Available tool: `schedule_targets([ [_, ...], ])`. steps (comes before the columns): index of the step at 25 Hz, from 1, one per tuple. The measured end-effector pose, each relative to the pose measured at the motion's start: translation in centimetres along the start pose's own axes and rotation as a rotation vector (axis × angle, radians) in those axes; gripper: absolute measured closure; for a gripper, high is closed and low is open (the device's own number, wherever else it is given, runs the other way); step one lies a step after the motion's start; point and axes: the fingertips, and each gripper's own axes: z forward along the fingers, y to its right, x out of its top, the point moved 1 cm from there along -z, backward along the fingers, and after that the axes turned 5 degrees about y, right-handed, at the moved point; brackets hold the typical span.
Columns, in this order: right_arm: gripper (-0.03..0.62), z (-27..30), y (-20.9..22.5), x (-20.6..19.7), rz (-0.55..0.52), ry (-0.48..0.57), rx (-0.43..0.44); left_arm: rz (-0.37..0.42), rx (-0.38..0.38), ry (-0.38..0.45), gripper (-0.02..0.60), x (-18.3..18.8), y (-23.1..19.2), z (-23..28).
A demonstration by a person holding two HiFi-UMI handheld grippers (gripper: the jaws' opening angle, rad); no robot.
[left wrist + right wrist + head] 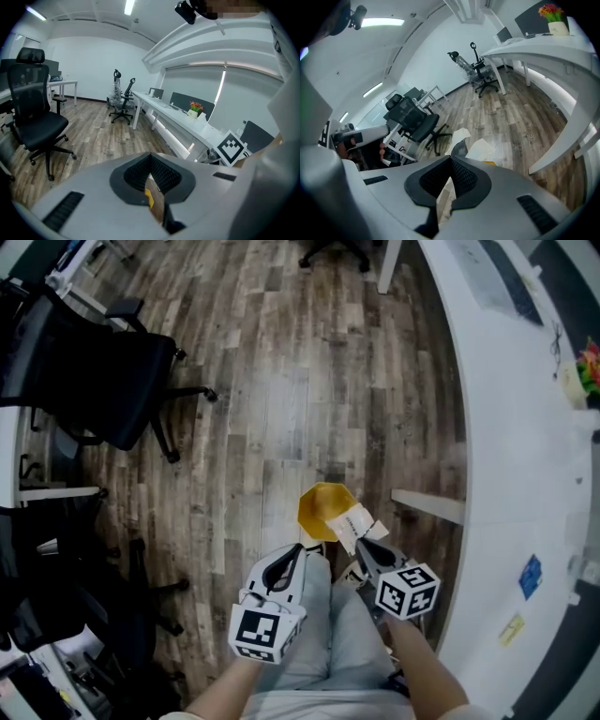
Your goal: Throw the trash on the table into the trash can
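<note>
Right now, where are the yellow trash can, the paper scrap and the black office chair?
yellow trash can [320, 506], head view, inner wall
paper scrap [355, 523], head view, its middle
black office chair [103, 381], head view, its seat

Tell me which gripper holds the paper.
The right gripper: its jaws are shut on crumpled white paper, near the yellow bin. The left gripper is shut too, but with nothing between its jaws.
</note>
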Motion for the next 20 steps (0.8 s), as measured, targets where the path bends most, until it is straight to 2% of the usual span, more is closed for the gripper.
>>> schedule_targets([
  [7, 0.563, 5.5, 3.2, -3.6, -0.018, -0.087, -0.025, -0.031, 0.044, -0.004, 0.581, -3.2, -3.1, 1.6],
  [14, 0.563, 8.4, 4.9, -7.7, 0.006, -0.155, -0.033, -0.059, 0.081, 0.01, 0.581, -5.3, -4.9, 2.8],
  [20, 0.56, 10.0, 6.1, -8.5, 0.026, -0.152, -0.055, -0.074, 0.114, -0.004, 0.581, -6.7, -6.0, 2.7],
])
